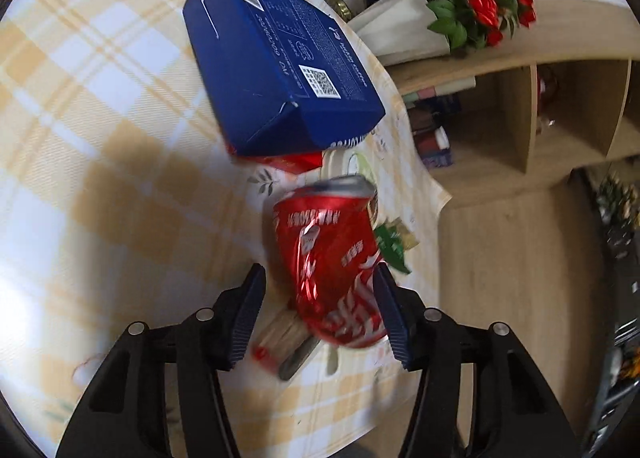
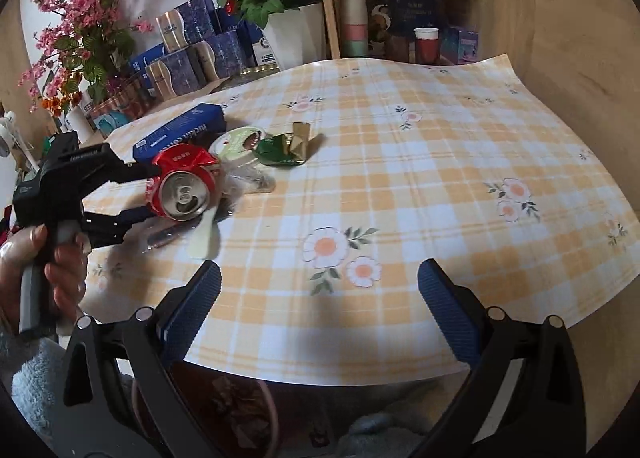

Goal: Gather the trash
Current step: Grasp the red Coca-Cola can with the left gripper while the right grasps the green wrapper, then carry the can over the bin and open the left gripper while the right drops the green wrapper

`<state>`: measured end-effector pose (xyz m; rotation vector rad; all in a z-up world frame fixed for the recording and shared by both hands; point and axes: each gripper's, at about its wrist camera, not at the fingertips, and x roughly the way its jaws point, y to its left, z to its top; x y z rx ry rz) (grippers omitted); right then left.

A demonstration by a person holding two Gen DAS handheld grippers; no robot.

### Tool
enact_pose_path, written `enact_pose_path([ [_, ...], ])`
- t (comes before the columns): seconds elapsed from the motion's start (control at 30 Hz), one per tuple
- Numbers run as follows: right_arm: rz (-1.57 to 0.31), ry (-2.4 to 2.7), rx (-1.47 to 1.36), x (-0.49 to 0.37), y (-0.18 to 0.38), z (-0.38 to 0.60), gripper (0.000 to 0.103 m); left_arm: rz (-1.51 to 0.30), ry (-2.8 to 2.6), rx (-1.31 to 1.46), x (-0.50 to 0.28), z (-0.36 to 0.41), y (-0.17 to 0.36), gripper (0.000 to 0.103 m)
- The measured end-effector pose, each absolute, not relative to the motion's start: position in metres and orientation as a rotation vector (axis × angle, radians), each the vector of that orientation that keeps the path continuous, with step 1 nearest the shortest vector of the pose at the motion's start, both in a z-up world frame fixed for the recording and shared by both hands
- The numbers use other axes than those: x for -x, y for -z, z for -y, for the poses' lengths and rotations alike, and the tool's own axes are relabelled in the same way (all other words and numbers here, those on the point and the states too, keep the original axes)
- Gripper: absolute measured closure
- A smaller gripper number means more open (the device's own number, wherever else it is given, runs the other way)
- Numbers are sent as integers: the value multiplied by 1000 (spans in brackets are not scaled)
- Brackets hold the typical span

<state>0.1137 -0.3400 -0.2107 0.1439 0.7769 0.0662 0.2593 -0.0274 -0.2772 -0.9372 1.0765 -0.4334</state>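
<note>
A crushed red can [image 1: 336,262] is framed by the left tongs [image 1: 320,310] above the tabletop [image 1: 100,138], beside a blue box [image 1: 276,62]; whether it is gripped cannot be told. The right tongs [image 2: 320,310] are held wide open, empty.

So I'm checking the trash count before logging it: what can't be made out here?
- Red item, left wrist view: mostly hidden under the blue box.
- Flat pieces beneath the crushed can: motion-blurred.
- Whether the left tongs press the can: unclear.
- Dark container, right wrist view: contents too dim.
</note>
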Motion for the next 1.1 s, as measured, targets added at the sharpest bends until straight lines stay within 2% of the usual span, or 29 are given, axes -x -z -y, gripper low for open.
enact_pose_path([
  [0.13, -793, -60, -184, -115, 213, 350, 6, -1073, 455, 959, -271, 34, 281, 58],
  [0.2, -796, -61, -193, -115, 214, 352, 6, -1101, 463, 943, -274, 38, 283, 77],
  [0.37, -801, -81, -228, -125, 211, 355, 6, -1051, 463, 825, -273, 43, 261, 96],
  [0.6, -766, -201, -247, -170, 197, 347, 6, -859, 501, 545, -257, 48, 185, 98],
  [0.67, -777, -231, -228, -193, 194, 339, 12, -824, 486, 502, -251, 42, 169, 98],
  [0.83, -810, -241, -367, -254, 197, 342, 16, -785, 472, 445, -231, 24, 152, 98],
  [0.9, -826, -213, -444, -277, 204, 346, 21, -775, 462, 419, -220, 15, 150, 98],
  [0.93, -836, -206, -459, -286, 208, 346, 28, -770, 457, 400, -216, 12, 149, 98],
  [0.97, -852, -203, -471, -295, 214, 347, 40, -765, 453, 371, -212, 9, 149, 98],
  [1.0, -869, -194, -484, -302, 219, 348, 45, -766, 441, 328, -207, 8, 150, 98],
  [1.1, -927, -147, -557, -317, 237, 351, 51, -784, 435, 302, -201, 0, 155, 98],
])
